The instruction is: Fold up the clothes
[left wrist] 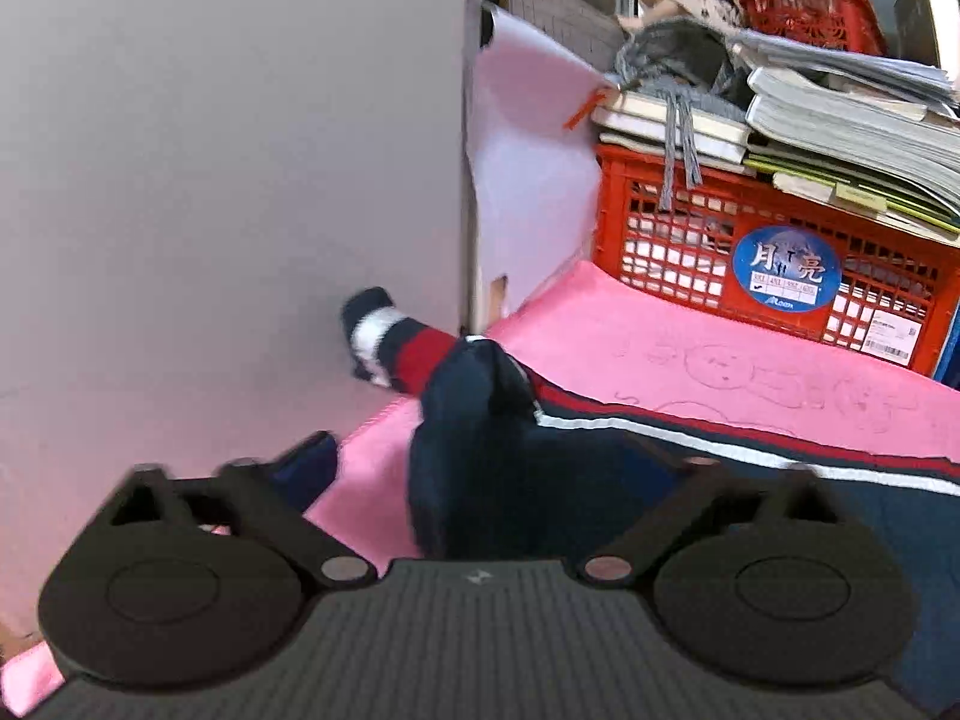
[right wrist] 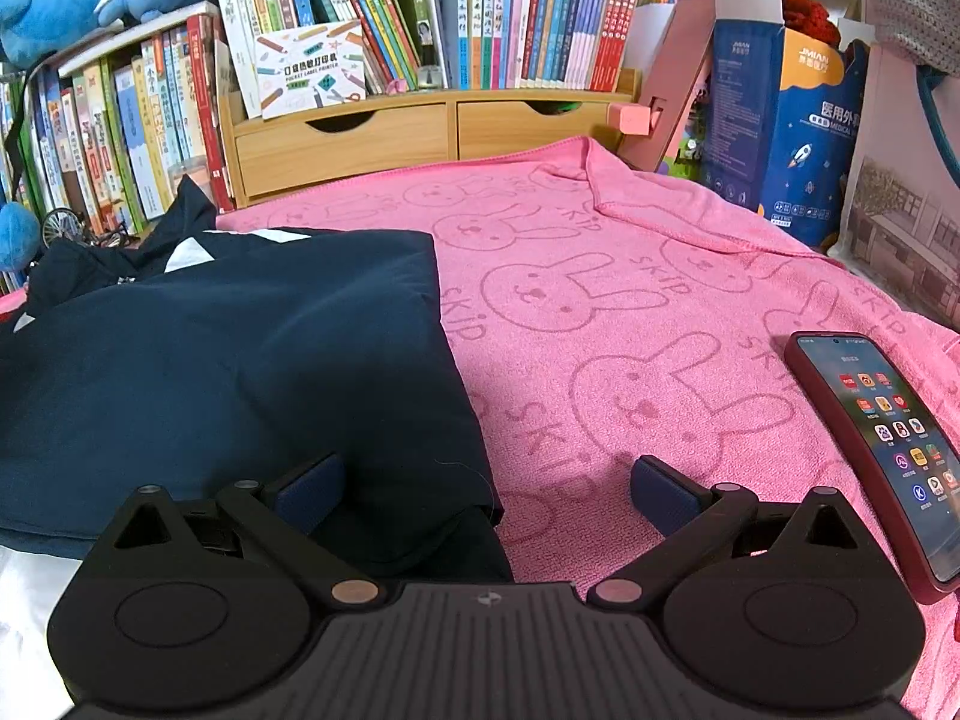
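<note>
A navy garment (right wrist: pixel 228 360) with red and white stripes lies on a pink rabbit-print towel (right wrist: pixel 630 312). In the left wrist view my left gripper (left wrist: pixel 480 468) stands open with a bunched part of the navy garment (left wrist: pixel 474 450) rising between its fingers; its striped cuff (left wrist: pixel 390 342) rests against a pale wall. The right fingertip is hidden behind the cloth. In the right wrist view my right gripper (right wrist: pixel 486 486) is open, straddling the garment's near right corner, with the left finger (right wrist: pixel 312 489) over the cloth and the right finger over the towel.
A phone (right wrist: pixel 888 450) with its screen lit lies on the towel at the right. A wooden drawer unit (right wrist: pixel 420 132) and bookshelves stand behind. A red crate (left wrist: pixel 774 264) stacked with books sits at the towel's edge. A pale wall (left wrist: pixel 228 180) is close on the left.
</note>
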The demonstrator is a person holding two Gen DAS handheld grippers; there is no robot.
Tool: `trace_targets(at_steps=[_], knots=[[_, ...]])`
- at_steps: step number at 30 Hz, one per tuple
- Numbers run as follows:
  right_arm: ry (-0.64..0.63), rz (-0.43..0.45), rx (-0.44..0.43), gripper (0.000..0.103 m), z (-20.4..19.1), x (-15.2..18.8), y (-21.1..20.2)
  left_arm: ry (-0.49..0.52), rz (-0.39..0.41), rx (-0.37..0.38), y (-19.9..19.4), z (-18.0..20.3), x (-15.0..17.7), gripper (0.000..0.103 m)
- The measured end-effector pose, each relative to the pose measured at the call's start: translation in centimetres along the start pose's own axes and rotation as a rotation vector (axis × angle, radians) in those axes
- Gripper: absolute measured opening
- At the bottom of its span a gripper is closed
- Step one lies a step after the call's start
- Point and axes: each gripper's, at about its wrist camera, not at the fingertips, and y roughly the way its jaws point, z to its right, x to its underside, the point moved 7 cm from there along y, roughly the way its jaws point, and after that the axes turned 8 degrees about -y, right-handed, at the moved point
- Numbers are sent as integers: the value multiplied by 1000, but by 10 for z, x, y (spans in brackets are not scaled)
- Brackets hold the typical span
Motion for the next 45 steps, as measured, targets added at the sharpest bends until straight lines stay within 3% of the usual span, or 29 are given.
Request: trace_targets(at_steps=[2, 3, 5, 7, 10, 12, 15, 16, 18, 20, 21, 24, 26, 28, 30, 33, 36, 40, 45], knots=[[0, 0, 0, 103, 0, 0, 0, -21, -41, 9, 7, 0, 0, 18], [0, 0, 0, 103, 0, 0, 0, -30, -56, 13, 9, 0, 0, 10], [1, 0, 1, 103, 0, 0, 0, -44, -35, 19, 4, -1, -1, 5], [2, 0, 2, 103, -1, 0, 0, -38, 4, 67, -9, 3, -5, 4], [2, 0, 3, 103, -1, 0, -1, 22, 49, 217, -50, 45, -14, 4], [3, 0, 3, 103, -1, 0, -1, 76, 71, 341, -87, 86, -19, 4], [4, -1, 3, 103, -1, 0, -1, 193, 97, 614, -166, 166, -8, 5], [4, -1, 2, 103, -1, 0, -1, 238, 80, 704, -190, 193, 4, 7], [4, -1, 2, 103, -1, 0, 0, 333, -9, 854, -227, 245, 41, 32], [5, -1, 1, 103, -1, 0, 0, 415, -153, 951, -241, 284, 91, 42], [5, -1, 0, 103, -1, 0, 0, 450, -223, 990, -247, 301, 114, 42], [8, -2, -2, 103, 0, 0, 0, 450, -382, 1003, -248, 313, 161, 42], [9, -2, -3, 103, 0, 0, 0, 437, -399, 1018, -251, 302, 170, 45], [9, -2, -4, 103, 0, 0, 0, 428, -356, 1003, -253, 283, 166, 55], [13, 4, -3, 103, 0, 0, -2, 412, -288, 962, -252, 257, 156, 72], [45, 52, -8, 96, -5, -1, -19, 354, -190, 850, -235, 220, 134, 74], [111, 145, -265, 98, -36, -10, -53, 297, -154, 748, -216, 195, 125, 74], [75, 103, -517, 94, -102, -27, -58, 299, -147, 673, -201, 183, 131, 74], [-80, 25, -487, 86, -165, -36, -34, 311, -120, 664, -206, 164, 138, 80]])
